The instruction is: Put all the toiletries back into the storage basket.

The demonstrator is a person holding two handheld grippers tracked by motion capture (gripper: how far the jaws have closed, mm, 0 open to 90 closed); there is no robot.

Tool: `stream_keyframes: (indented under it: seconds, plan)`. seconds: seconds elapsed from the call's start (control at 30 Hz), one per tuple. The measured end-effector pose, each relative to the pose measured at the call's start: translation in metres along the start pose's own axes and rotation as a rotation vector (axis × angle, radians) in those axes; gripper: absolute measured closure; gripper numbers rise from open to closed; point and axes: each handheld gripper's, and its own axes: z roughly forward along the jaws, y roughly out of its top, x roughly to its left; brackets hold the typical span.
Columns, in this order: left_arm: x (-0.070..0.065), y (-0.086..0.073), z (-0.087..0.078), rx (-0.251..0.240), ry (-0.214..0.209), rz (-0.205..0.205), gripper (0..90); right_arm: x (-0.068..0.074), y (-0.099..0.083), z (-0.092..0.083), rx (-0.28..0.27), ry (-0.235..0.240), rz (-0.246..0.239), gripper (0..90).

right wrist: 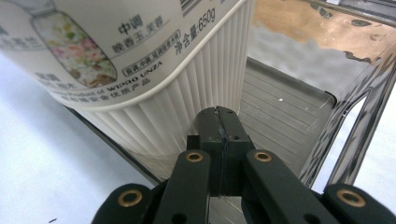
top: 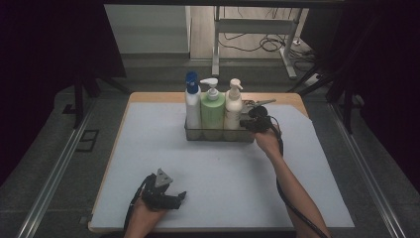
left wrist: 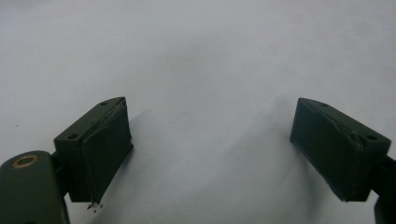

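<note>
Cream bottle (right wrist: 140,70) stands in the clear tray (right wrist: 289,116), right tongs (right wrist: 219,122) pressed together on its wall; left tongs (left wrist: 210,149) spread.

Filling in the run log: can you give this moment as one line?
right gripper: shut on clear tray wall, beside cream pump bottle | left gripper: open, over white mat | tray: three bottles upright

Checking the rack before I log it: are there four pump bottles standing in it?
No, the rack holds three bottles: a blue-capped white one, a green one and a cream one.
</note>
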Motion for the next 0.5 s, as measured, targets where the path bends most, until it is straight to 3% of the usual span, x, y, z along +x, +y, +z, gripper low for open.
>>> stream_keyframes:
  seconds: [0.4,0.5]
  plan:
    - [0.0,0.0,0.0,0.0,0.0,0.0,12.1,0.0008,-0.0007,-0.0019,-0.005,0.003,-0.001,89.4]
    - [-0.0001,-0.0001,0.0,-0.001,0.001,0.001,12.1,-0.0007,0.0004,-0.006,-0.02,-0.008,-0.001,82.9]
